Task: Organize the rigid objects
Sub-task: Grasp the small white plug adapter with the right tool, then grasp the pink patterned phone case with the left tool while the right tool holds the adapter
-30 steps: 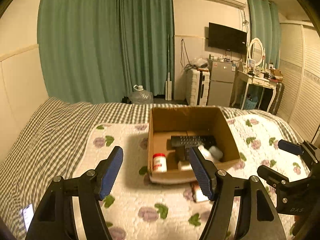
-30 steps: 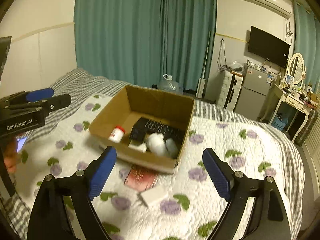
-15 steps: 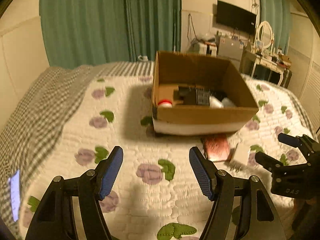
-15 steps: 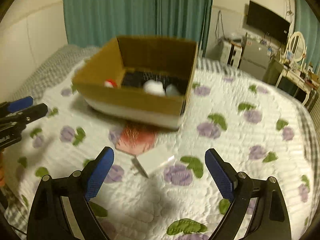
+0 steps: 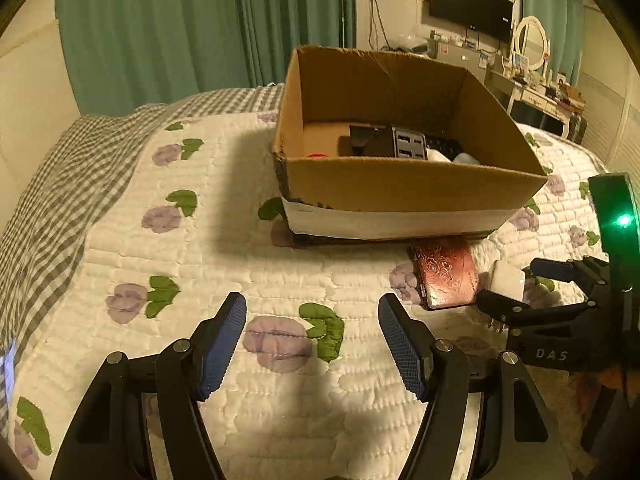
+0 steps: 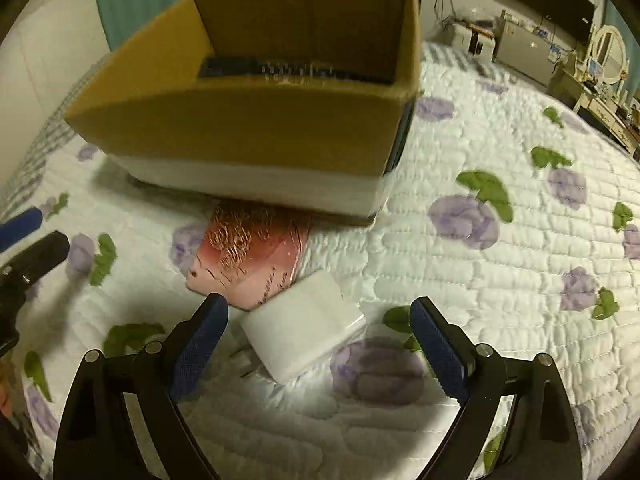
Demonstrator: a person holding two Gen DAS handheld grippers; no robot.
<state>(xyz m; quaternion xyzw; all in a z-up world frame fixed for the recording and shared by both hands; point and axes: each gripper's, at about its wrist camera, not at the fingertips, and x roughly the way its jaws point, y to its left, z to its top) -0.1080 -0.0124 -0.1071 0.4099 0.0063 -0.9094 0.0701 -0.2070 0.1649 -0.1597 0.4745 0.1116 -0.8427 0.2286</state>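
Note:
A cardboard box (image 5: 404, 188) stands on the quilted bed and holds a black remote (image 5: 384, 142), a red-capped bottle and white items. In front of it lie a reddish patterned case (image 5: 446, 270) and a white charger block (image 5: 507, 280). In the right wrist view the box (image 6: 248, 120), the case (image 6: 248, 256) and the charger (image 6: 298, 332) show close up. My right gripper (image 6: 320, 344) is open, its fingers on either side of the charger, low over the quilt. My left gripper (image 5: 312, 346) is open and empty above the quilt, left of the case.
The bed has a white floral quilt (image 5: 180, 264) and a grey checked cover (image 5: 52, 184) at the left. Green curtains (image 5: 180, 28), a TV (image 5: 472, 0) and a dressing table (image 5: 536, 80) stand beyond the bed.
Both grippers have dropped lower and moved closer to the bed. The right gripper has come down around the white charger. Both stay open.

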